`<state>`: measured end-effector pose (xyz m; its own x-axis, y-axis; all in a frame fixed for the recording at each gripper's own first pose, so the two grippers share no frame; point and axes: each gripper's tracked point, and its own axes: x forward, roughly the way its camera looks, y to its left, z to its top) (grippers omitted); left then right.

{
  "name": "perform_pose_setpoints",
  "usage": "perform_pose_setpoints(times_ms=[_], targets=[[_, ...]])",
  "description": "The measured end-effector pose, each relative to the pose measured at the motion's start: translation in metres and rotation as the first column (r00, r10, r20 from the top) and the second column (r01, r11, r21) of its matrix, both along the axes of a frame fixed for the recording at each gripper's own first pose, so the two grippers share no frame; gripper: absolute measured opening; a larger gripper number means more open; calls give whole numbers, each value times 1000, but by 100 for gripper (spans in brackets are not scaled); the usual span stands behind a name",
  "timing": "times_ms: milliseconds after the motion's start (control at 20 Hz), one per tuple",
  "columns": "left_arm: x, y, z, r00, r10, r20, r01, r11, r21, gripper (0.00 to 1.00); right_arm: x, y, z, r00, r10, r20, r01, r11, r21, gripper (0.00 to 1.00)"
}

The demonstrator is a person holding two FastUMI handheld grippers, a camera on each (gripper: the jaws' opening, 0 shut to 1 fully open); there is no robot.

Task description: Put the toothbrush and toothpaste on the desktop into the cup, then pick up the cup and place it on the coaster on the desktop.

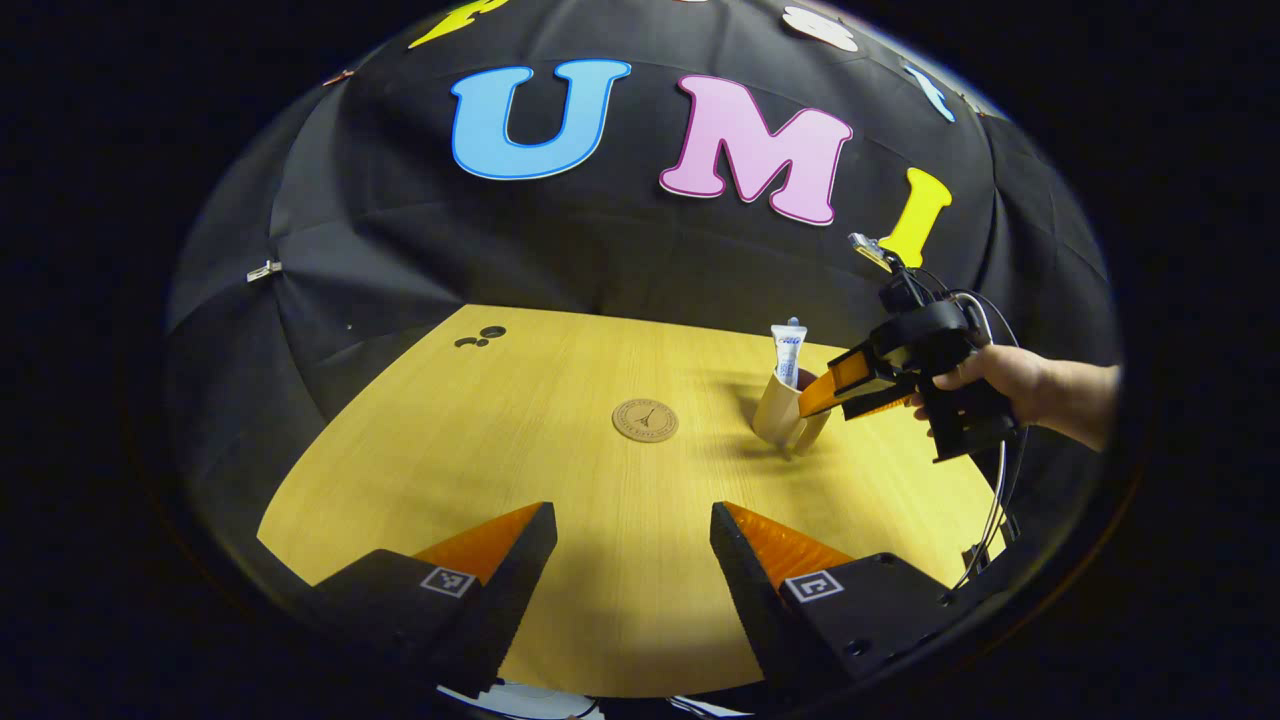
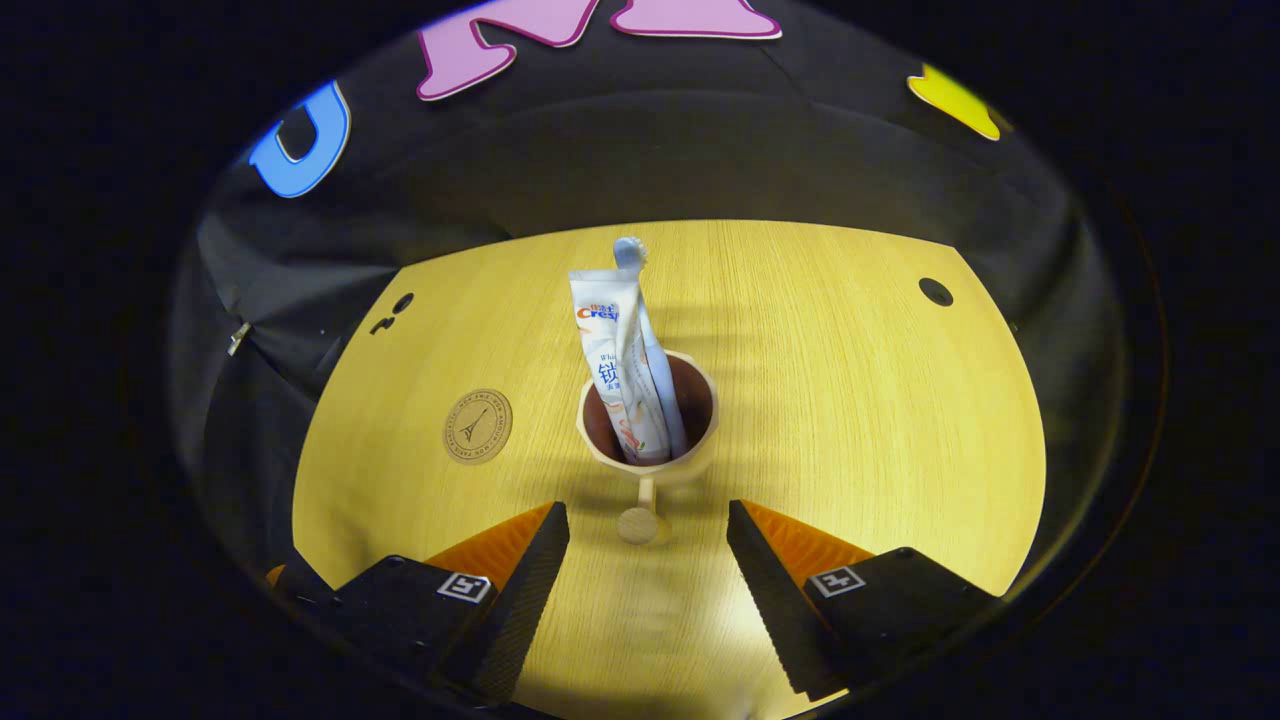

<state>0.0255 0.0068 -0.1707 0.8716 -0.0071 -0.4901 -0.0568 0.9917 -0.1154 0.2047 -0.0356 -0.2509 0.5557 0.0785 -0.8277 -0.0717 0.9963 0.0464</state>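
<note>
A beige cup (image 2: 650,440) with a handle stands upright on the wooden desktop (image 2: 850,400). Inside it stand a white toothpaste tube (image 2: 615,360) and a toothbrush (image 2: 655,370). My right gripper (image 2: 648,530) is open, its fingers on either side of the cup's handle without touching it. A round brown coaster (image 2: 477,426) lies to the cup's left. In the left gripper view the cup (image 1: 780,410) with the toothpaste (image 1: 788,350) sits right of the coaster (image 1: 645,420), and the right gripper (image 1: 815,395), held by a hand, reaches it. My left gripper (image 1: 633,535) is open over bare desktop.
Small dark holes mark the desktop's far left corner (image 1: 482,337) and a far right spot (image 2: 936,292). Cables hang from the right gripper near the table's right edge (image 1: 990,520).
</note>
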Motion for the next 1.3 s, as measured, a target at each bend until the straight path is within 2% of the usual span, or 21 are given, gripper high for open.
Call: perform_pose_setpoints(times_ms=[550,650,850,900,950,1100,1150,1200,1250,1300], targets=[[-27,13,-8,1000,1,-20,-1,1000,0,96,15,-9,-50,983,-52,-174,31,992,-122,98],[-28,14,-11,1000,0,-26,0,1000,0,96,20,-16,-57,982,-54,-181,24,986,-165,98],[-30,16,-16,999,7,-45,-7,1000,2,96,23,-10,-66,975,-27,-221,-11,985,-170,93],[-31,15,-18,999,10,-47,-10,1000,0,96,24,-10,-68,974,-21,-224,-19,984,-177,87],[-31,14,-20,999,10,-50,-10,1000,-10,96,26,-10,-70,974,-15,-227,-28,982,-186,75],[-30,9,-26,997,-19,-71,17,999,-38,96,25,-7,-69,973,1,-231,-43,983,-179,66],[-27,9,-26,997,-31,-70,29,999,-35,96,25,-8,-71,972,-4,-237,-41,982,-184,66],[-23,10,-27,997,-42,-71,40,999,-24,96,22,-10,-73,968,-10,-250,-39,981,-190,62],[-21,11,-26,997,-46,-69,45,999,-17,96,21,-9,-74,966,-14,-260,-36,982,-186,47],[-18,13,-25,997,-48,-64,47,999,-14,96,22,-9,-71,966,-24,-258,-25,982,-187,40]])
